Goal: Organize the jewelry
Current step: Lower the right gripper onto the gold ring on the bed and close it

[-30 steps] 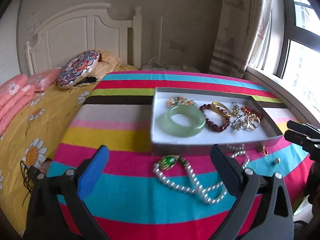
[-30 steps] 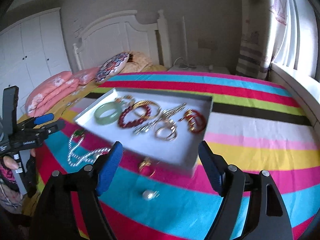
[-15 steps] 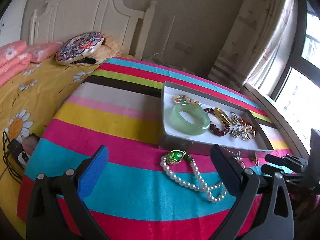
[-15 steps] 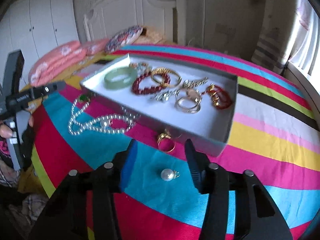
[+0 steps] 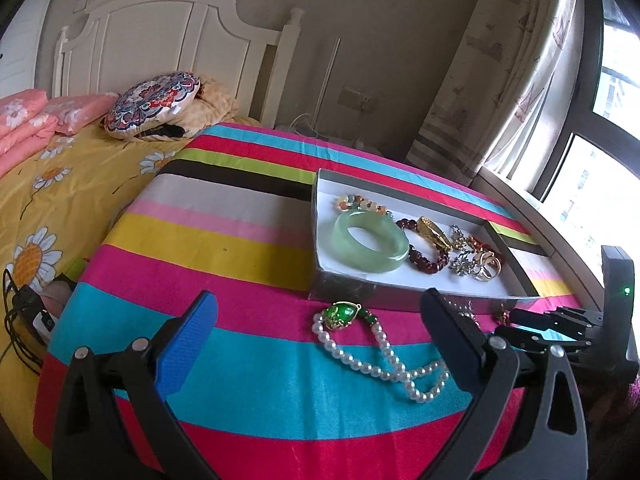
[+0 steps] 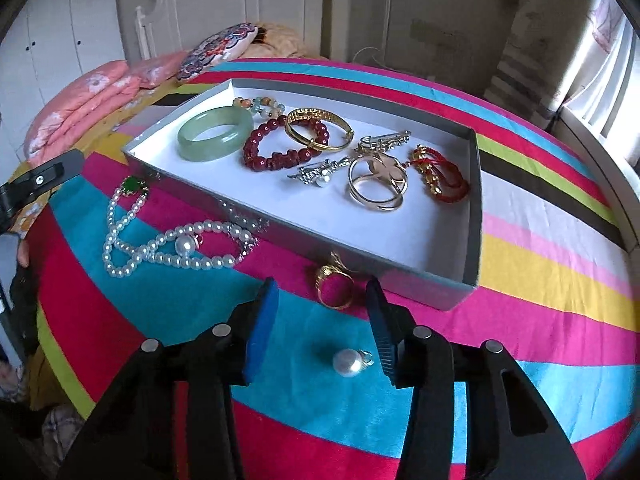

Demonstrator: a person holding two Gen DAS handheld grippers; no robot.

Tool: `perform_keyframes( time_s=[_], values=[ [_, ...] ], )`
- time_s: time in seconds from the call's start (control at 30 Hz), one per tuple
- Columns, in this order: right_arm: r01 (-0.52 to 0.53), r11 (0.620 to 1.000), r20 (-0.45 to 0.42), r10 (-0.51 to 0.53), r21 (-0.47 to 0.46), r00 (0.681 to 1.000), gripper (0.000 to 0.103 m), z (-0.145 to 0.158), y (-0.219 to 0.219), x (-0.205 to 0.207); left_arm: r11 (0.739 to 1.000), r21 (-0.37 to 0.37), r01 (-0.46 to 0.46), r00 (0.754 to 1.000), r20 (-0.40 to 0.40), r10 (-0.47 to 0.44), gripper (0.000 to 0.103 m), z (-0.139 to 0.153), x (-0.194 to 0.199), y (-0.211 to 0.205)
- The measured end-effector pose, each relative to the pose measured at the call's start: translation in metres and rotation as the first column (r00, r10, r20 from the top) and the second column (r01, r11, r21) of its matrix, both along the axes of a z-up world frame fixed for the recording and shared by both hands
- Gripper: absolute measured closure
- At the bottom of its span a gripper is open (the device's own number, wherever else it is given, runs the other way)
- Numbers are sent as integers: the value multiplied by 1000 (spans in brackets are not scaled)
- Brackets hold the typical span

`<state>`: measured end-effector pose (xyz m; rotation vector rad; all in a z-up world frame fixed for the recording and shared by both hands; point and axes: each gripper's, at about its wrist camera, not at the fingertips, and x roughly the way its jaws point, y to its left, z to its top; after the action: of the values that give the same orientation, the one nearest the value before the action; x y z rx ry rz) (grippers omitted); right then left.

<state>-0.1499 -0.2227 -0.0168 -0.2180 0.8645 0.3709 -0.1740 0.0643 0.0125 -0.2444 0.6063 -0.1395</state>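
Observation:
A grey tray (image 6: 424,274) (image 5: 344,286) on the striped cloth holds a green jade bangle (image 6: 215,133) (image 5: 370,242), a red bead bracelet (image 6: 280,148), a gold bangle (image 6: 318,128), rings and brooches. In front of it lie a pearl necklace with a green pendant (image 6: 168,250) (image 5: 376,356), a gold ring (image 6: 334,286) and a pearl earring (image 6: 349,362). My right gripper (image 6: 322,328) is partly open and low, with the pearl earring between its fingers and the gold ring just ahead. My left gripper (image 5: 316,344) is wide open and empty above the necklace.
The striped cloth (image 5: 240,240) covers a round table beside a bed with a yellow flowered sheet (image 5: 52,184) and pillows (image 5: 154,104). A window ledge and curtain (image 5: 520,80) run along the right. Cables (image 5: 24,320) hang at the left edge.
My right gripper has moved down and forward toward the pearl earring and gold ring, and its jaws have narrowed. My left gripper has swung left and tilted, staying open.

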Motion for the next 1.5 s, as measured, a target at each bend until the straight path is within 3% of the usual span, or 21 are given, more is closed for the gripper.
perform_keyframes(
  time_s=[0.1, 0.33, 0.37, 0.67, 1.07, 1.13, 1.2, 1.43, 1.5],
  values=[
    [-28, 999, 23, 29, -31, 999, 82, 1, 9, -4, 1000, 1, 1, 1000, -1, -1, 3, 0, -1, -1],
    [-53, 999, 42, 53, -2, 998, 83, 3, 2, -11, 1000, 2, 7, 1000, -7, -7, 3, 1, 0, -1],
    [-58, 998, 47, 58, 7, 997, 99, 4, 2, -12, 1000, 2, 13, 1000, -11, -13, 3, 1, 1, -2],
    [-70, 996, 31, 68, 64, 997, 98, 6, -3, -11, 998, 6, 60, 996, -62, -60, 3, -4, 10, -8],
    [-67, 998, 23, 67, 1, 997, 96, 3, 11, -7, 999, 3, 51, 998, -46, -51, 3, -4, 8, -6],
    [-59, 998, 26, 58, 10, 998, 88, 4, 9, -7, 999, 2, 52, 998, -42, -52, 3, -4, 8, -6],
    [-48, 999, 26, 48, 8, 999, 66, 3, 7, -6, 999, 1, 52, 998, -38, -52, 3, -3, 7, -6],
    [-104, 993, 34, 105, -48, 994, 72, -1, 22, -5, 999, -1, 52, 998, -32, -52, 3, -3, 6, -6],
    [-136, 990, 21, 137, -40, 990, 87, -1, 23, -7, 999, -1, 52, 998, -32, -52, 3, -3, 6, -6]
  ],
)
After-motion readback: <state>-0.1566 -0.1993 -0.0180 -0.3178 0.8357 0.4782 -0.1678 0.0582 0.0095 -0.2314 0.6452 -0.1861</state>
